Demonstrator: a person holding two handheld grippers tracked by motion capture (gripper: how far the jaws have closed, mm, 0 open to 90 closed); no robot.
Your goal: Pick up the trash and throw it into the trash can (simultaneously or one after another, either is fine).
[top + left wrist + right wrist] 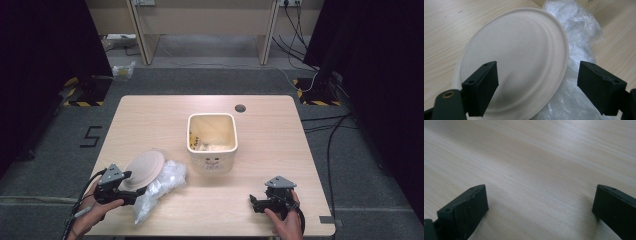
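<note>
Left gripper [537, 85]: jaws apart, straddling the round beige paper plate [516, 62] without clamping; the plate lies on the crumpled clear plastic bag [576, 45], 8 o'clock of the square cream bin [212, 142]. Right gripper [540, 210]: jaws apart.

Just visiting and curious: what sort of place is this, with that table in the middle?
Probably a lab recording bay: a lone wooden table, dark curtains on both sides, hazard-striped floor tape and loose cables.

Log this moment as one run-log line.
left gripper: open, at paper plate lying on plastic bag | right gripper: open over bare table | bin: mid-table
</note>
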